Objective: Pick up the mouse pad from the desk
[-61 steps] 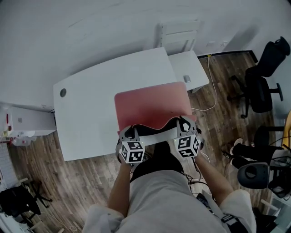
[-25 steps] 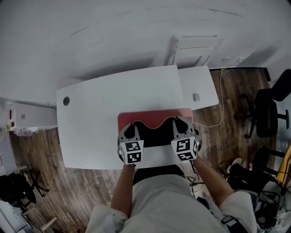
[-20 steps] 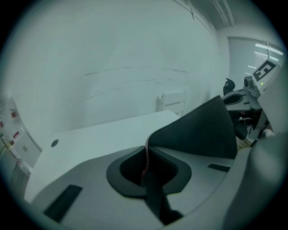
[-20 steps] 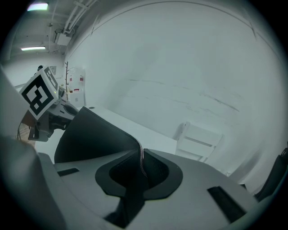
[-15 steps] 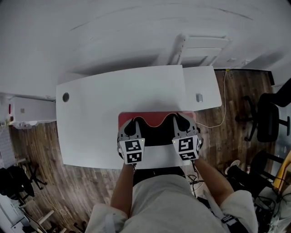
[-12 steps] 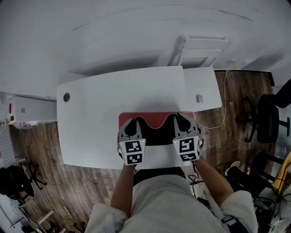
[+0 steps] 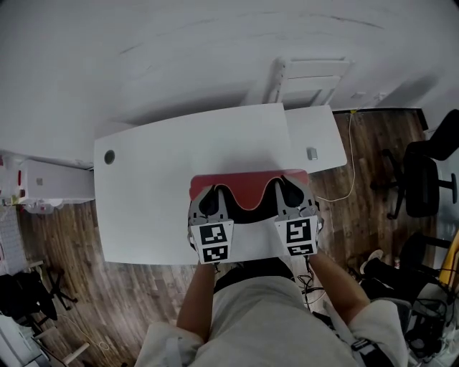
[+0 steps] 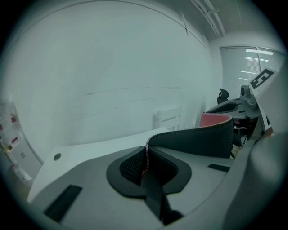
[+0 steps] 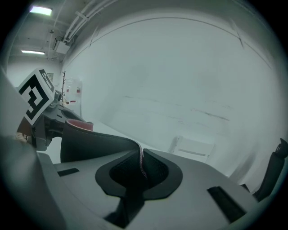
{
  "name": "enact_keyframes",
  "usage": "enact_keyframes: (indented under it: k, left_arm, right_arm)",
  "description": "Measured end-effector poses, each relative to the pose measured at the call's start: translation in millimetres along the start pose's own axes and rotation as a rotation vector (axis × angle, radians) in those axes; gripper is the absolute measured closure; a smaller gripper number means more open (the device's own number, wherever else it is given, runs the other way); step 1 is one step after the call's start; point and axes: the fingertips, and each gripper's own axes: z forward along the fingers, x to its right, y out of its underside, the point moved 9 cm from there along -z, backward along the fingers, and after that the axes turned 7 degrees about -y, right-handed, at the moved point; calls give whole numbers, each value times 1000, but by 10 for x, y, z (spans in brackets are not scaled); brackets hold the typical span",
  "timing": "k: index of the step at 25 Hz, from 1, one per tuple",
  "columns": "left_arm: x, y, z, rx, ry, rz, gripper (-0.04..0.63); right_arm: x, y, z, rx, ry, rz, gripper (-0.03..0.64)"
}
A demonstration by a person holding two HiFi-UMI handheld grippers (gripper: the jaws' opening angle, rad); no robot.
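The left tongs (image 7: 209, 203) and right tongs (image 7: 287, 195) are each clenched on a near corner of the pad (image 7: 249, 183), its thin edge pinched between the jaws. The pad sags between them, dark underside toward the person and red face up. Its far edge lies over the white desk (image 7: 158, 186). I cannot tell whether it touches. A chair (image 7: 422, 179) stands beyond.

A white worktop (image 7: 165, 193) stands against a plain white wall (image 7: 179, 50), with a round cable hole (image 7: 109, 156) near its far left corner. A smaller white side table (image 7: 319, 132) sits just beside it on the right. The floor (image 7: 64, 251) is dark wood planking. A black office chair (image 7: 423, 179) stands at the right and a low white cabinet (image 7: 50, 188) at the left. Strip lights (image 9: 39, 10) glow on the ceiling.
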Motion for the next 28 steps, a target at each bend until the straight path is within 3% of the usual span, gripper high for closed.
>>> enact_keyframes:
  k: [16, 28]
  left_arm:
    - [-44, -144, -701, 151, 25, -16, 567]
    - [-196, -201, -1018, 217, -4, -40, 568]
  right_arm:
    - [-365, -277, -611, 106, 104, -37, 558]
    - [-463, -464, -882, 171, 173, -91, 558]
